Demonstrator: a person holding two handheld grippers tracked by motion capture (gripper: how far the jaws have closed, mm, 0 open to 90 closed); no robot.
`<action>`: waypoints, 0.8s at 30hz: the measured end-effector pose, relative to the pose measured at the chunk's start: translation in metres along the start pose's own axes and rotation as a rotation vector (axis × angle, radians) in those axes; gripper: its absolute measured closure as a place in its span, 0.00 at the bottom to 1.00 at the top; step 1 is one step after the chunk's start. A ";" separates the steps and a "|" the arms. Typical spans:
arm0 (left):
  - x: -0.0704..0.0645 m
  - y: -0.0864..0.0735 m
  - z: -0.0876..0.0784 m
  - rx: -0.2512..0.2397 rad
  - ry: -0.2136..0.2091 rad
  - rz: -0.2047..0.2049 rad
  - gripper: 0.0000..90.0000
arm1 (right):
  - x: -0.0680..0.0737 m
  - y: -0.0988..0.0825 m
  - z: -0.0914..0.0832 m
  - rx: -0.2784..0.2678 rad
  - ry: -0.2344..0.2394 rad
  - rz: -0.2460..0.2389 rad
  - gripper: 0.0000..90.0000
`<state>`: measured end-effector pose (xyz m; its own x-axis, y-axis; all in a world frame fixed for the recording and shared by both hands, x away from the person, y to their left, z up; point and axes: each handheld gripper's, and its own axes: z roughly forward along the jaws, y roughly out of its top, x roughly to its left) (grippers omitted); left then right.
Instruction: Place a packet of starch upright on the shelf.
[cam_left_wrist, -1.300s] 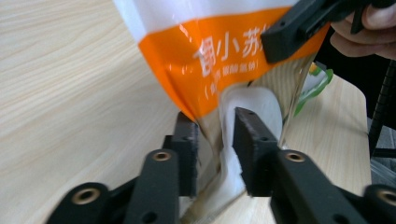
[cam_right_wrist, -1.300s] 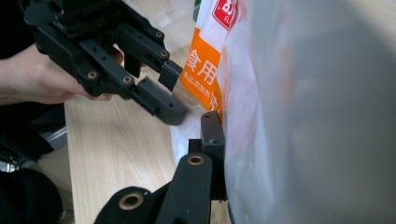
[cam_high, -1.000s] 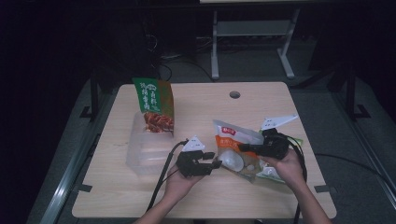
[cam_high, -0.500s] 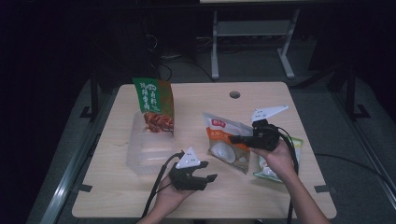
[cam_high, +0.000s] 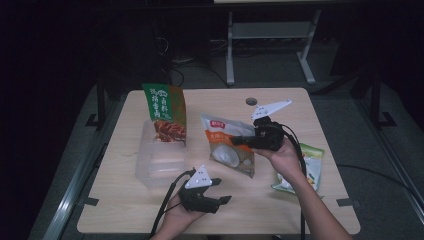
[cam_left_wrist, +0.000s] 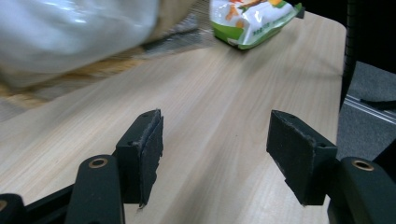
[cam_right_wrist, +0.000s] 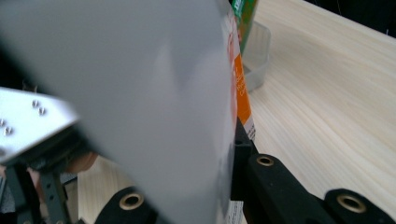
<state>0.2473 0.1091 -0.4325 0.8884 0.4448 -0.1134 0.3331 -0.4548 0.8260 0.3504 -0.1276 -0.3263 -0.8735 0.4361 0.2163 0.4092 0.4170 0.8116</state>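
One green bag (cam_high: 165, 114) stands in the clear tub (cam_high: 159, 161).

A white-and-orange snack bag (cam_high: 229, 146), tilted and lifted off the table, hangs clamped at its right edge.

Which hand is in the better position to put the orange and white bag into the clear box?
The right. The right gripper is shut on the orange and white bag, lifted beside the clear box. The left gripper is near the table edge; its fingers have just been opening, with nothing between them.
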 end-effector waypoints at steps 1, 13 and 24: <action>0.000 0.000 0.000 -0.001 0.004 0.015 0.39 | 0.000 0.003 0.001 0.000 0.002 -0.003 1.00; -0.011 -0.003 -0.001 -0.006 -0.005 0.058 0.35 | 0.008 0.045 0.025 -0.009 0.033 -0.043 1.00; -0.011 -0.003 -0.005 -0.017 -0.004 0.076 0.34 | 0.021 0.080 0.051 -0.010 0.062 -0.090 1.00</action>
<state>0.2353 0.1090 -0.4309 0.9123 0.4062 -0.0523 0.2593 -0.4740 0.8415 0.3783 -0.0445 -0.2844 -0.9215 0.3468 0.1749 0.3257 0.4445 0.8345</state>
